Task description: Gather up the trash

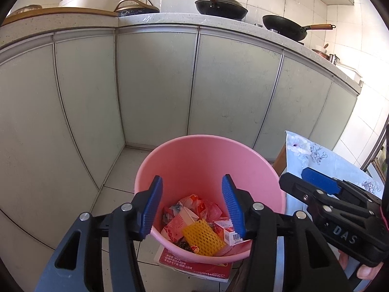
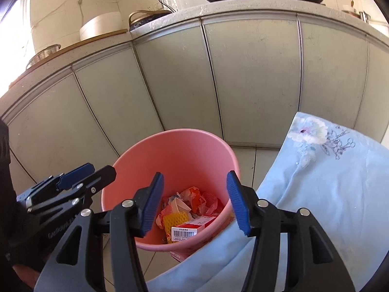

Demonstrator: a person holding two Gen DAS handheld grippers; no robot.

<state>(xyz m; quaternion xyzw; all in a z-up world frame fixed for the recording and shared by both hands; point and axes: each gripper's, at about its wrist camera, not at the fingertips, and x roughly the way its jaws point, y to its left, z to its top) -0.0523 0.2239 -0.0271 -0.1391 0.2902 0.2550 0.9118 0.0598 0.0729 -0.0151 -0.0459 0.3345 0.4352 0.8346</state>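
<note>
A pink bin (image 1: 206,160) stands on the tiled floor in front of the kitchen cabinets. Inside lie a yellow foam net (image 1: 203,237), a small red and white box (image 1: 229,230) and crumpled wrappers (image 1: 184,209). My left gripper (image 1: 193,206) is open and empty above the bin's near rim. The right gripper also shows in this view (image 1: 313,182), at the right. In the right wrist view my right gripper (image 2: 195,205) is open and empty over the same pink bin (image 2: 175,155), with the box (image 2: 192,227) below it. The left gripper (image 2: 90,172) shows there at the left.
A flat red and white carton (image 1: 194,262) lies under the bin. A light blue flowered cloth (image 2: 328,182) covers a surface right of the bin. Grey cabinet doors (image 1: 155,85) stand behind. Pans (image 1: 220,6) sit on the counter above.
</note>
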